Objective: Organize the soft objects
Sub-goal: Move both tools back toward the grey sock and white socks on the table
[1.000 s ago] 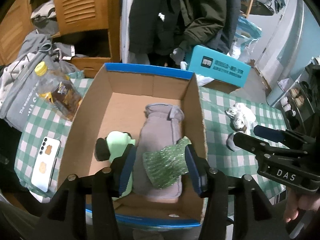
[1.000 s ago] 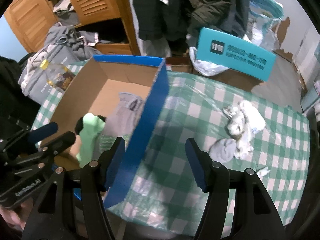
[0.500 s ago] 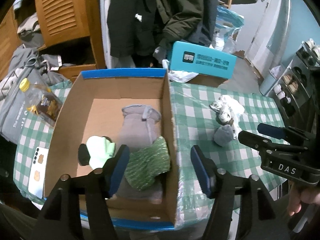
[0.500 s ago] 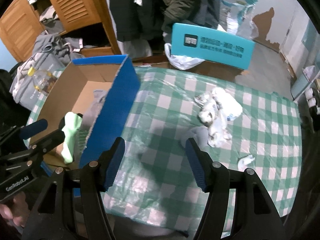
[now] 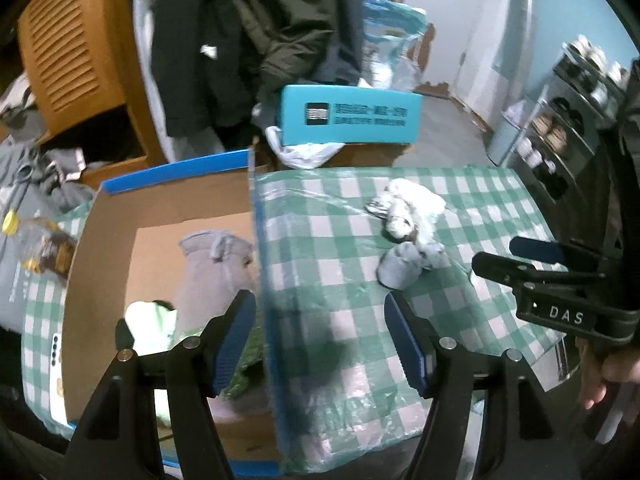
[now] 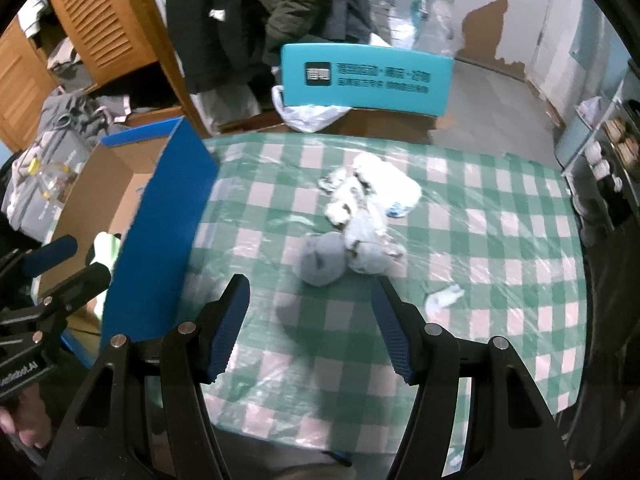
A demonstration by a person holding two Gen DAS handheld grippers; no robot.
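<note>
A cardboard box with blue rims (image 5: 160, 216) (image 6: 168, 216) stands on the left of the checked table. In it lie a grey mitten (image 5: 208, 268), a light green sock (image 5: 150, 328) and a green glittery cloth (image 5: 250, 364). A balled grey sock (image 6: 322, 260) (image 5: 400, 266) and a heap of white and grey socks (image 6: 368, 196) (image 5: 408, 208) lie on the tablecloth. My left gripper (image 5: 320, 320) is open and empty over the box's right wall. My right gripper (image 6: 310, 312) is open and empty, just in front of the grey sock.
A small white scrap (image 6: 444, 298) lies right of the socks. A teal box (image 6: 364, 76) and a plastic bag stand behind the table. A bottle (image 5: 36, 244) and a phone (image 5: 56, 364) lie left of the cardboard box. Shelves stand at the right.
Both grippers have moved right, away from the box and toward the socks on the cloth. The grey sock now lies close ahead of the right gripper. Both stay open.
</note>
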